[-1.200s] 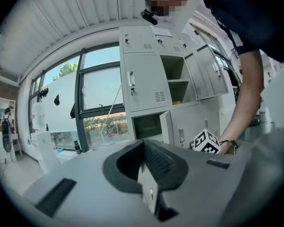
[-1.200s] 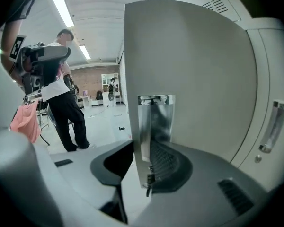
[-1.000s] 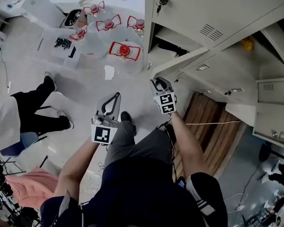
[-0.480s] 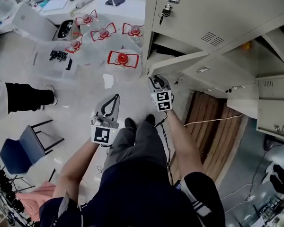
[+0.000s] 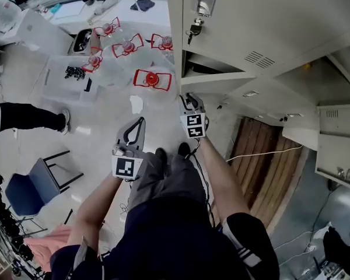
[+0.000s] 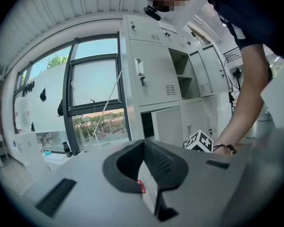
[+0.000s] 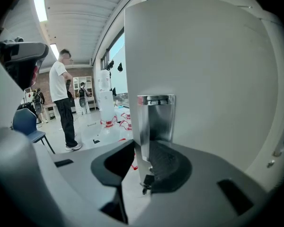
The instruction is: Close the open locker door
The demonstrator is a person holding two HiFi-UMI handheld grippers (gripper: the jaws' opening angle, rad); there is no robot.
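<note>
Nearest us, the left tongs [image 5: 142, 122] hang clenched on nothing, at 8 o'clock of the right tongs [image 5: 188, 100] and well apart from the work. The right tongs grasp the locker door [image 7: 208, 79] by its upright free edge, at the metal handle plate [image 7: 156, 117]. The pale grey, vented door runs off toward 2 o'clock. The locker opening [image 5: 207, 67] lies at 12 o'clock, so we judge the push goes there.
</note>
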